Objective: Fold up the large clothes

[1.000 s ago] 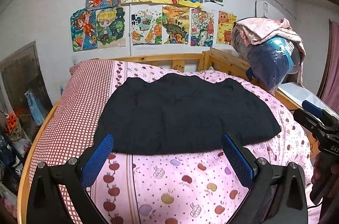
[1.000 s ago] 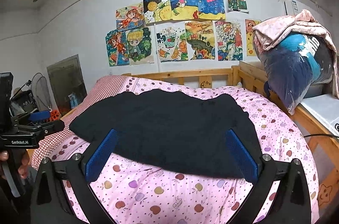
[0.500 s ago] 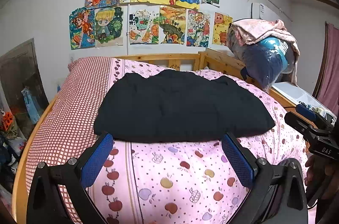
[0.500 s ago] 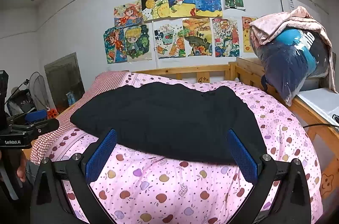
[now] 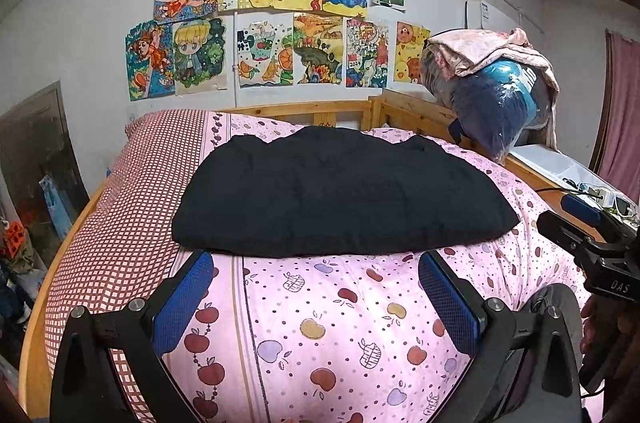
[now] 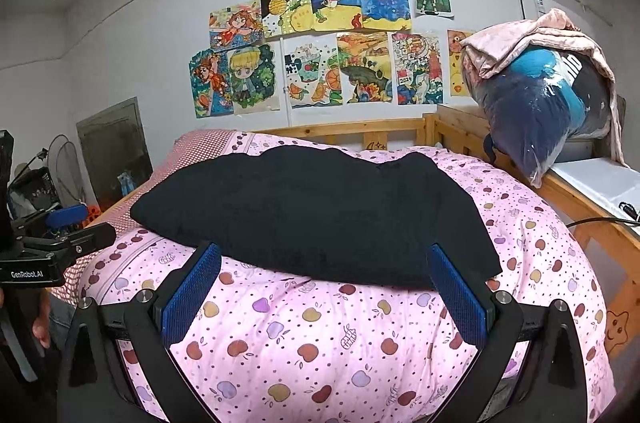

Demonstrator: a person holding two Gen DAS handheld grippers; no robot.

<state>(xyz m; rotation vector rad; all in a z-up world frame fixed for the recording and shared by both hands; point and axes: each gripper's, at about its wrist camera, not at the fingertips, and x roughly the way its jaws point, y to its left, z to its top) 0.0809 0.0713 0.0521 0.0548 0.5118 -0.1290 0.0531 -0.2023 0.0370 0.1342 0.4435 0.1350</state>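
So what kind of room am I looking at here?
Most likely a child's bedroom: a wooden-framed bed with a pink apple-print quilt, and colourful hand-drawn pictures taped to the wall. A black garment lies on the quilt.

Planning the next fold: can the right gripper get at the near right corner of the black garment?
Probably yes. The right gripper is open and empty, the garment lies flat on the quilt, and nothing lies between them.
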